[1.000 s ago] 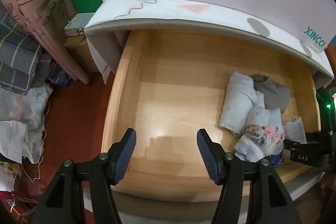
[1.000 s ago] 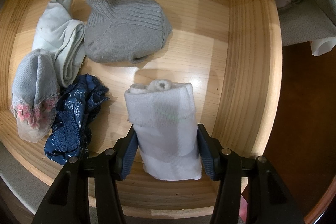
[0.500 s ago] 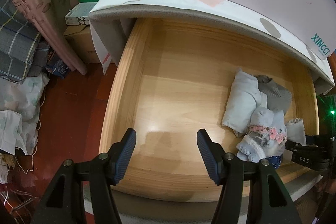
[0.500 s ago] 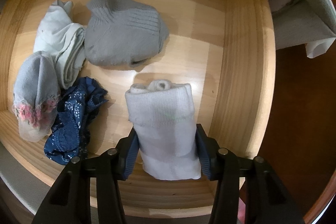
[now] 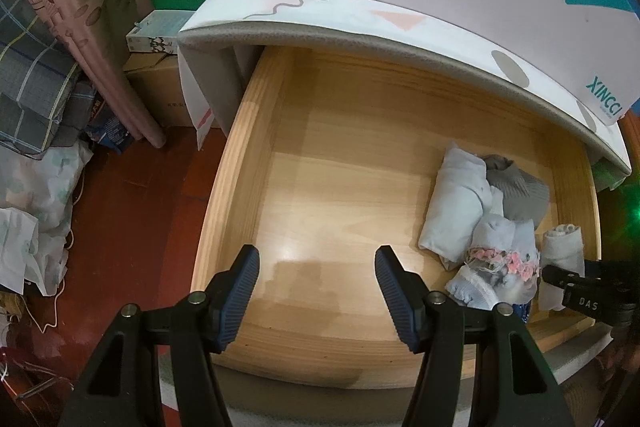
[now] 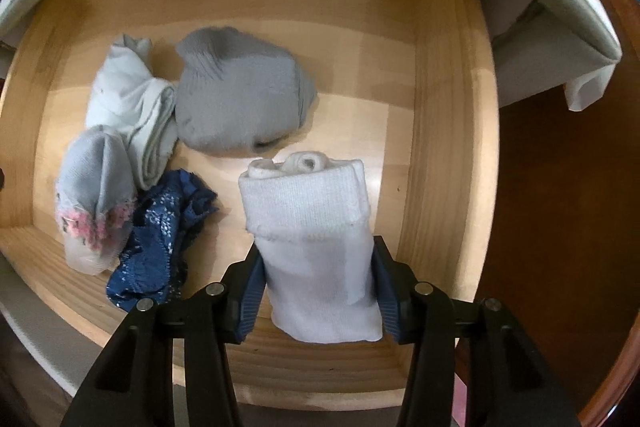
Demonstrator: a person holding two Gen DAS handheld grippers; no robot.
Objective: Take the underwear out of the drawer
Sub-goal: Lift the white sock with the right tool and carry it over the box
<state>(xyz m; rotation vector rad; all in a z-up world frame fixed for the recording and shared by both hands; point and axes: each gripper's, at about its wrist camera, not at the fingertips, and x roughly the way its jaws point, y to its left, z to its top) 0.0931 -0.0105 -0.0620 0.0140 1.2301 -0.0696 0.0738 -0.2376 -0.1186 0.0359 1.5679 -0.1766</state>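
1. The white rolled underwear (image 6: 316,247) sits at the near right of the wooden drawer (image 6: 448,147), pinched between both jaws of the right gripper (image 6: 318,291)
2. Left of it lie a navy lace piece (image 6: 160,231), a pink-trimmed grey roll (image 6: 94,195), a pale roll (image 6: 132,107) and, farther back, a grey bundle (image 6: 240,99)
3. The left gripper (image 5: 316,287) hangs spread and empty over the drawer's bare near-left floor

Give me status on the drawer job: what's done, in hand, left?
Done: drawer is open. In hand: right gripper is shut on the white roll, above the drawer. Left: grey bundle, pale roll, pink-trimmed piece, blue lace piece. Left gripper is open.
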